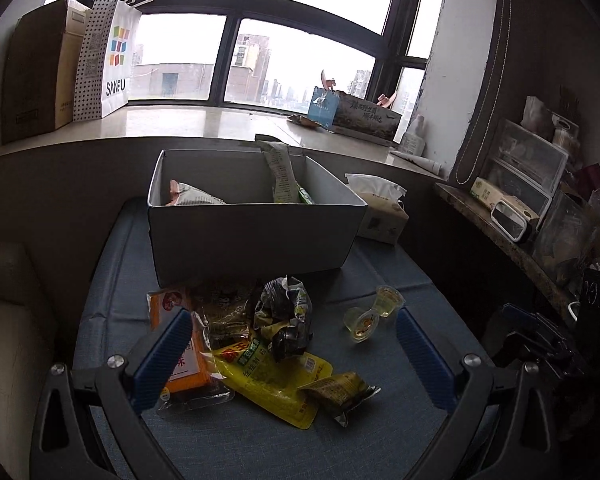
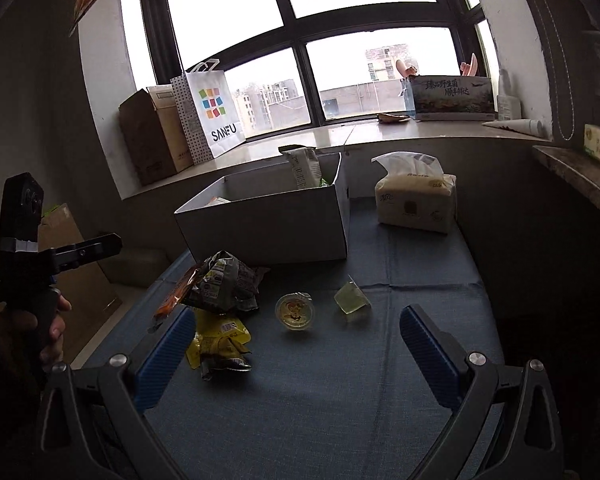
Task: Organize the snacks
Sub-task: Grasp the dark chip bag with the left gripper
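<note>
Only right wrist shows hand (image 2: 46, 322) (gripping handle); orange packet (image 1: 180, 336) clearer left.

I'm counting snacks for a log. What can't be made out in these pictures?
- Box contents: near wall hides most in both views; only packet tops show.
- Orange packet: left view, left claw finger and other packets cover part.
- Packet labels: too small to read.

The box (image 1: 256, 236) wall hides most of the packets inside (only tops show); the orange packet (image 1: 180, 340) lies partly under the left claw's finger (image 1: 164, 360).
</note>
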`<state>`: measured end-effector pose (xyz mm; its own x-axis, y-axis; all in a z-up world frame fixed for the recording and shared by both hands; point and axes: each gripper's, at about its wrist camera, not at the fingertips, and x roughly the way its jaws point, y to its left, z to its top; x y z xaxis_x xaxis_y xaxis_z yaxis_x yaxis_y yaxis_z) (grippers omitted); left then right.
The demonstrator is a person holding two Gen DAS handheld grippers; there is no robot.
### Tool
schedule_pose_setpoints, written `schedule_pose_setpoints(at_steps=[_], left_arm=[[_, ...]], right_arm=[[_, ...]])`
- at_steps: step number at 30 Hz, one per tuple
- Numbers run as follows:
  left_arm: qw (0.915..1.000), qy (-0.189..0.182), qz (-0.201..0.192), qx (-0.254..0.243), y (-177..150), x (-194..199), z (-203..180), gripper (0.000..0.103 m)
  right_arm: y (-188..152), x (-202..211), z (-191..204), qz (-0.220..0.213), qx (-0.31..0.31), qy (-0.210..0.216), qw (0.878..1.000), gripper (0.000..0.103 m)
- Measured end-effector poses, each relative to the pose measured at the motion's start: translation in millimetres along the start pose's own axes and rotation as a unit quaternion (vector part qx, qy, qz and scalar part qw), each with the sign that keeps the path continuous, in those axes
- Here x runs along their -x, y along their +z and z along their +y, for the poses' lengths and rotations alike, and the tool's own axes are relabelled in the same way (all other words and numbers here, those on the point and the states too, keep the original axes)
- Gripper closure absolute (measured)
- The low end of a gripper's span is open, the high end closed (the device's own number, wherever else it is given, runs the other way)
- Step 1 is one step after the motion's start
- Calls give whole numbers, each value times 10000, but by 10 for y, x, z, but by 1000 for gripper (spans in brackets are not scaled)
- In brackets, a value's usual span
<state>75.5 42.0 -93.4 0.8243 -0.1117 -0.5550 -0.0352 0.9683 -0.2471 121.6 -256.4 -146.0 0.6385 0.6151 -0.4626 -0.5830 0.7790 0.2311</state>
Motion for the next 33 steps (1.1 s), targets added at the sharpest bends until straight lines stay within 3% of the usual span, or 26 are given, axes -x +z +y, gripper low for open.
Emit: schedule_pose_setpoints(at_steps=[3,11,15,17,19,20,21,25,29,33], left_arm=[[9998,-110,148,55,-10,-165,-36,0],[9962,306,785,-219,-56,-733,-87,0],[9923,93,1232,-28,-67,-1084,-26,0],[9900,161,1403,12,-78,-1244,-18,1],[9886,296,1473,-71,-93,-1351,-37,6],[9885,191,1495,-109,-103,-1387,-44,23],[9886,118,1500,-109,-115,-1418,-36,49],[9886,-36,1507,-8,-153,-1422,-7,53],[9930,-92,1162,-202,-131,-1174,-67,54],[9964,-193,818,-52,-102,-797,-21,54]], right_arm=[[-40,-18,-109,89,-134,-210,9997,0],[-98,-66,-219,105,-449,-181,9988,0],[-128,-113,-197,191,-485,-129,9986,0],[-139,-138,-158,245,-397,-142,9988,0],[-159,-159,-125,278,-327,-113,9990,0],[-169,-172,-114,306,-321,-86,9990,0],[-183,-190,-108,352,-319,-63,9989,0],[-215,-226,-89,431,-282,-25,9987,0],[-225,-243,-122,460,-367,-11,9983,0],[-220,-334,-97,623,-328,-20,9975,0]])
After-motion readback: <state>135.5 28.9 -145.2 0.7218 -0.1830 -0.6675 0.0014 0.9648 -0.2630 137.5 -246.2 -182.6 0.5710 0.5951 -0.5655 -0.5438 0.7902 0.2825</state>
